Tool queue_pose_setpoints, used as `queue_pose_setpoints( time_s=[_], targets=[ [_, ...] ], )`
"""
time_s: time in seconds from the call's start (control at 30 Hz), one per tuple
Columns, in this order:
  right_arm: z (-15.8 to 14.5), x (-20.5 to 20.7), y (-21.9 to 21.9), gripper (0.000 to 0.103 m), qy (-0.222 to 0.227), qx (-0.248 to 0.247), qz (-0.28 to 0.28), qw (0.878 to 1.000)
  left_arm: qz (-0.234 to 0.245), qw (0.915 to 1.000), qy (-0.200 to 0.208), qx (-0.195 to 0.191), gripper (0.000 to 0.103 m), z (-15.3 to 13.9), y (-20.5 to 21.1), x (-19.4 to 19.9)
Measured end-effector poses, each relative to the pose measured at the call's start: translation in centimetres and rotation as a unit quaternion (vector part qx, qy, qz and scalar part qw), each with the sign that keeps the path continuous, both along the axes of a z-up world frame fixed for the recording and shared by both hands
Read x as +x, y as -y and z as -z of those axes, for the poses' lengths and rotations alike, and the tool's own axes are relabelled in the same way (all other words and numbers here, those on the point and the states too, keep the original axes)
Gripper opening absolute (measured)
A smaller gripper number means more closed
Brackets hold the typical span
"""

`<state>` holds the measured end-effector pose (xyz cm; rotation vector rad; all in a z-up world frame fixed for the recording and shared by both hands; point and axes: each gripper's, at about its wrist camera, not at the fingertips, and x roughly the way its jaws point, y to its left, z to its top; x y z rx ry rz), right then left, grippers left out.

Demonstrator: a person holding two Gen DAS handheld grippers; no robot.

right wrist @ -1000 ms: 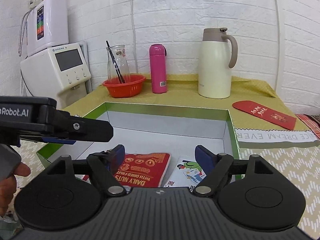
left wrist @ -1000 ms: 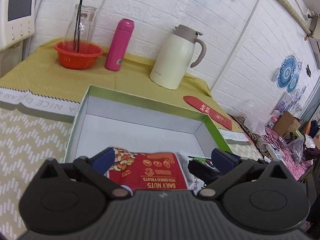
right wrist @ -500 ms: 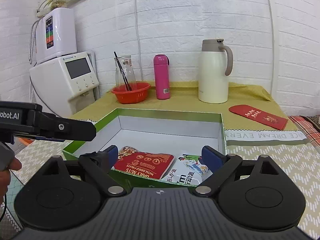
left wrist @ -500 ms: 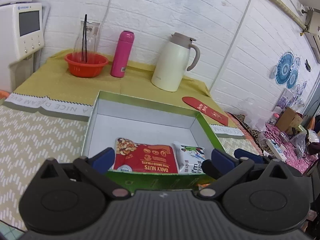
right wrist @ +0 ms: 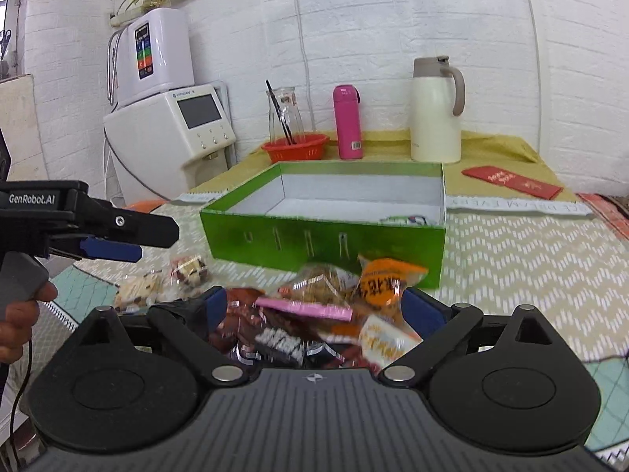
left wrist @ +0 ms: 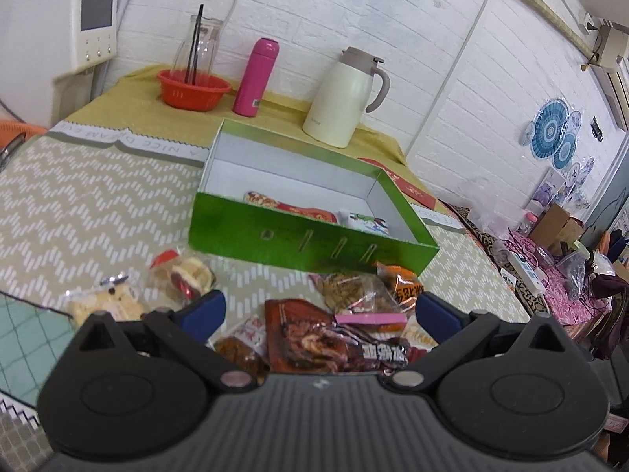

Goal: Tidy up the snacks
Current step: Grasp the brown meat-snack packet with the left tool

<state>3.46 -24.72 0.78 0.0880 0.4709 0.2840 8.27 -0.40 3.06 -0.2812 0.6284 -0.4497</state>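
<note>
A green box [left wrist: 310,246] with a white inside stands on the table; it also shows in the right wrist view [right wrist: 322,236]. A red nuts packet [left wrist: 291,206] and a white packet [left wrist: 365,222] lie inside it. A pile of loose snack packets [left wrist: 338,330] lies in front of the box, also in the right wrist view [right wrist: 326,314]. Two wrapped pastries [left wrist: 141,287] lie to the pile's left. My left gripper [left wrist: 320,310] is open and empty above the pile. My right gripper [right wrist: 314,308] is open and empty above the pile. The left gripper also shows at the left of the right wrist view [right wrist: 114,240].
Behind the box stand a red basket with a glass jug [left wrist: 192,86], a pink flask [left wrist: 255,76] and a cream thermos jug [left wrist: 346,98]. A red envelope [right wrist: 511,183] lies at the back right. A white water dispenser [right wrist: 169,129] stands at the left.
Both grippers have pulled back from the box and towards me. The pile of loose snacks in front of the box has come into view under them.
</note>
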Motion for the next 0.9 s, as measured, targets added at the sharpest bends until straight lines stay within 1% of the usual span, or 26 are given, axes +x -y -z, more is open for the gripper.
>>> queue_pose_setpoints(
  time_s=[0.1,0.17,0.23,0.3,0.37,0.43,0.47,0.5,0.53,0.63,0.7,0.83,0.9],
  targets=[
    [1.4,-1.1,-0.2,0.103,-0.024,0.003,0.0,1.0,0.008,0.9999,-0.011,-0.008,0.102,1.2,-0.3,-1.0],
    [2.3,-1.7,-0.3,0.103,-0.04,0.013,-0.009,0.999,0.019,0.9995,-0.022,-0.014,0.102,1.9,-0.5,-1.1],
    [3.1,-1.7,-0.7,0.103,-0.056,0.02,-0.017,0.998,0.017,0.9993,-0.032,-0.008,0.102,2.3,-0.6,-1.0],
    [3.5,-1.4,-1.2,0.103,-0.063,0.012,-0.011,0.998,0.015,0.9994,-0.03,-0.005,0.1,2.5,-0.8,-1.1],
    [3.6,-1.2,-1.6,0.103,-0.059,0.001,-0.007,0.998,0.02,0.9993,-0.029,-0.008,0.094,2.4,-0.9,-1.1],
    [3.8,-1.0,-1.7,0.103,-0.058,0.005,-0.002,0.998,0.037,0.9986,-0.036,-0.007,0.08,2.4,-0.6,-0.5],
    [3.7,-0.9,-1.8,0.103,-0.056,0.006,0.001,0.998,0.048,0.9981,-0.04,-0.002,0.077,2.4,-0.2,-0.1],
    [3.8,-0.9,-1.7,0.103,-0.055,0.003,0.004,0.998,0.054,0.9975,-0.046,0.006,0.071,2.4,0.2,0.4],
    [3.8,-0.9,-1.8,0.103,-0.052,-0.001,0.007,0.999,0.057,0.9971,-0.048,0.013,0.067,2.4,0.6,0.8],
    [3.6,-1.3,-1.4,0.103,-0.043,0.001,0.018,0.999,0.06,0.9968,-0.043,0.031,0.063,2.4,1.3,1.4],
    [3.5,-1.4,-1.1,0.103,-0.042,0.006,0.024,0.999,0.061,0.9964,-0.052,0.029,0.06,2.8,1.2,1.9],
    [3.3,-1.5,-1.6,0.103,-0.027,-0.016,0.024,0.999,0.045,0.997,-0.056,0.028,0.059,3.3,0.6,1.6],
    [3.3,-1.4,-1.9,0.103,-0.024,-0.023,0.023,0.999,0.048,0.9967,-0.061,0.024,0.058,3.5,0.4,1.5]
  ],
)
